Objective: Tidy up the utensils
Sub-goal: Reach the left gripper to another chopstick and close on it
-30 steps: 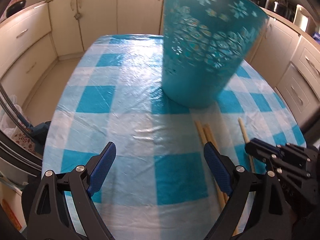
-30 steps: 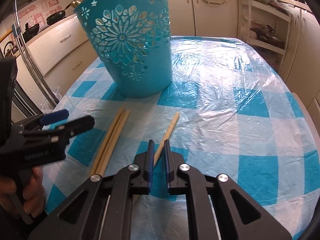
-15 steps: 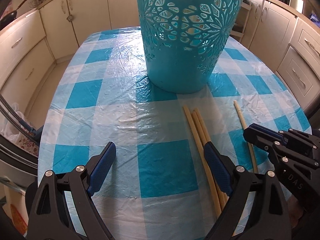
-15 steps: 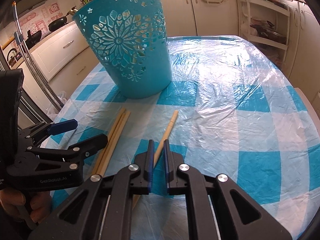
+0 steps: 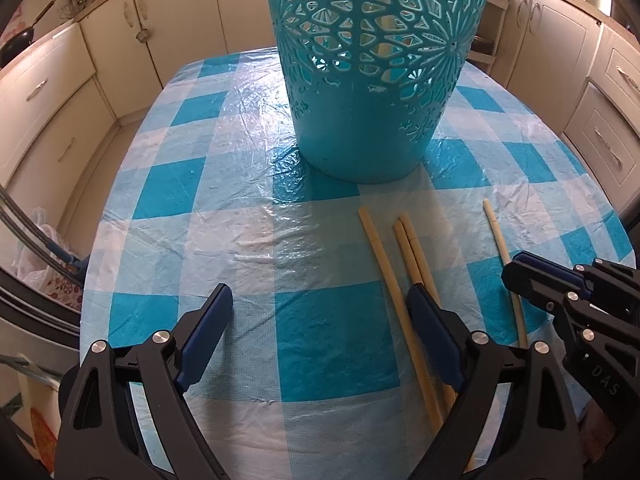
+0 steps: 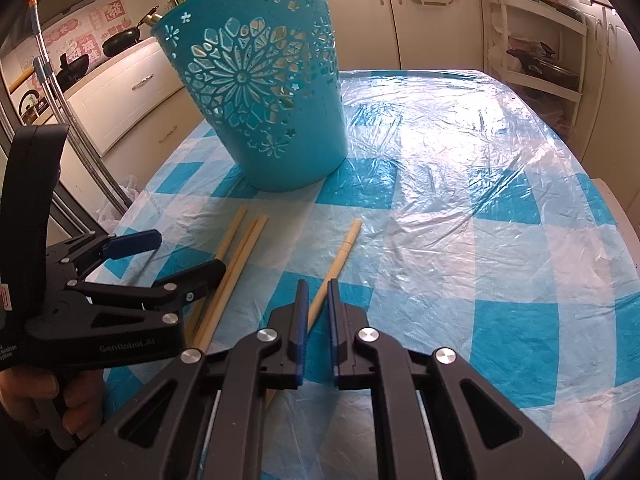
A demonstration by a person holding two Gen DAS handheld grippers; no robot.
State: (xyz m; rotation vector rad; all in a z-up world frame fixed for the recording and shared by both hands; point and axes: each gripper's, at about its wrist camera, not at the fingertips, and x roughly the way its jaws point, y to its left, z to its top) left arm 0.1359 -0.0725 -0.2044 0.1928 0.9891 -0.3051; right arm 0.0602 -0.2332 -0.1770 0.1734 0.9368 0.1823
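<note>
Blue-checked tablecloth (image 5: pixel 328 344) under plastic, cream cabinets (image 5: pixel 52 92) around — left tongs (image 5: pixel 320 308) closing on nothing, right tongs (image 6: pixel 318 292) shut, empty.

I see a table (image 5: pixel 168 184) covered by a blue-and-white checked cloth under a wrinkled clear plastic sheet (image 6: pixel 460 168). A teal perforated basket (image 5: pixel 372 80) stands upright on it, toward the far side. Four wooden chopsticks lie flat on the cloth, nearer than the basket. Three form a group (image 5: pixel 404 256): two touch along their length, the third lies just beside them. The fourth chopstick (image 5: pixel 502 252) lies apart to their right in my left view.
</note>
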